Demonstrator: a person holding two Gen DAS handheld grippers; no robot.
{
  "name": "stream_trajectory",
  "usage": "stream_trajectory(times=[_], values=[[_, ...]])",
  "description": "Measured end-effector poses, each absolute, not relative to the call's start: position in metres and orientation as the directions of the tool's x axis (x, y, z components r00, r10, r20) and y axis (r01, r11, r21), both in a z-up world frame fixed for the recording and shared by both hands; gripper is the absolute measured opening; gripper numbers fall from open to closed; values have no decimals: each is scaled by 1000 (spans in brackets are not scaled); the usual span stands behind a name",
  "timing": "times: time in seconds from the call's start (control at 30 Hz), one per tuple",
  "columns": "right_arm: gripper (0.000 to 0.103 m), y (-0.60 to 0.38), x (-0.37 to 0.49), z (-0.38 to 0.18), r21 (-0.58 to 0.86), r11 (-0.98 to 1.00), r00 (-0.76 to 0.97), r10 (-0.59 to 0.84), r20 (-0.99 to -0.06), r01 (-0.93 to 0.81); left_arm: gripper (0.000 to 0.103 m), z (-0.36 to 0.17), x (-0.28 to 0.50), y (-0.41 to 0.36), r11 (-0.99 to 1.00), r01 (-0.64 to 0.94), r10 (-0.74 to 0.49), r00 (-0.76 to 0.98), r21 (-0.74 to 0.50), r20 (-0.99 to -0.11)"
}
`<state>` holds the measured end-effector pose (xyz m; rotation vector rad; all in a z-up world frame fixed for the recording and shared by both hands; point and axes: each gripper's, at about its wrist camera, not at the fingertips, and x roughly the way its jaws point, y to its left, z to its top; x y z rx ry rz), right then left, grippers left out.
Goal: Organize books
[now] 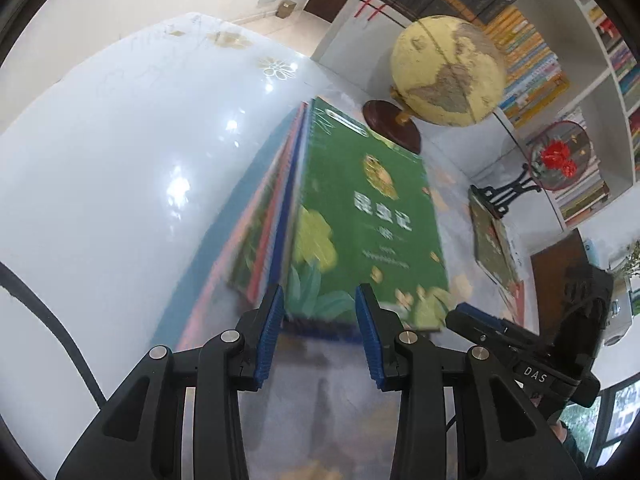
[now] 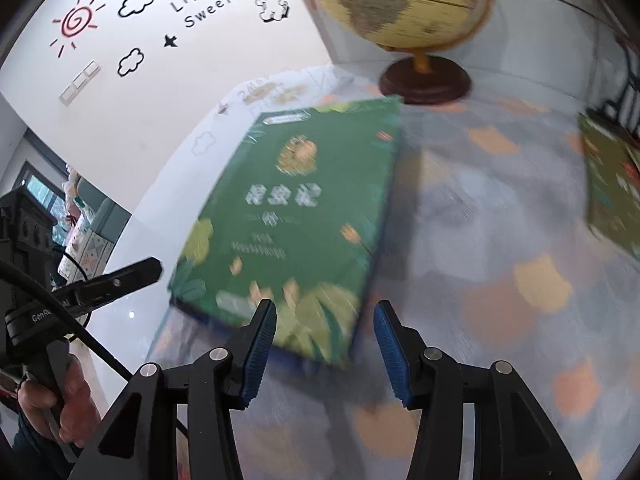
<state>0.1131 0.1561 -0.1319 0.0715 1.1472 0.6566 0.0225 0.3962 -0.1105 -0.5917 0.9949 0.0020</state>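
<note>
Green book point(image 1: 360, 216): topmost of a stack on the table point(image 1: 120, 160), its near edge just ahead of both grippers; blurred. 
Left gripper point(image 1: 320, 312): fingers parted, nothing held. 
Right gripper point(image 2: 325, 322): fingers parted wide, nothing held. 
Second book point(image 1: 494, 244): flat on the table, well apart to the right. 
Globe point(image 1: 448, 70): behind the stack. 
Left wrist view only: stacked spines, bookshelves point(image 1: 532, 56), red fan ornament point(image 1: 560, 156). 
Right wrist view only: wall decals point(image 2: 200, 0), hand point(image 2: 60, 404) gripping the left handle.
</note>
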Motion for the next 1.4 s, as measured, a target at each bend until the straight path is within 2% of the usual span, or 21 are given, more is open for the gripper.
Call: stream_trajectory(times=[0.23,0.47,0.73,0.87,0.97,1.03,1.07,1.17,1.27,1.4], values=[[49,76,67,-127,405,836,269,514,-815,-370,35,-86,-5,320,858,-201,-289,570,-472,-769],[49,-26,10,-103,391,869,358,484,-798,-304,35,-56,-24,208,879,-53,-369,552,-473,-748],[49,-166,-66,-72,381,911,497,406,-767,-156,35,-28,-39,73,868,139,-474,515,-477,-714],[50,-214,-83,-72,399,914,524,375,-765,-73,35,-22,-38,26,865,218,-498,474,-451,-726],[50,-241,-79,-81,464,886,523,397,-754,-2,42,-12,-20,0,879,288,-475,459,-380,-750],[50,-251,-71,-85,493,869,526,406,-747,31,59,-6,-3,-7,875,315,-480,464,-368,-745],[50,-254,-68,-86,500,865,528,406,-746,40,74,-3,6,-8,873,323,-484,469,-367,-739],[50,-259,-51,-90,494,867,520,394,-758,64,76,4,46,-13,862,371,-500,504,-346,-705],[50,-257,-19,-96,446,892,478,361,-800,72,76,2,86,-22,877,387,-461,517,-284,-721],[51,-254,33,-100,405,911,467,327,-822,74,76,-13,154,-20,874,401,-458,497,-273,-737]])
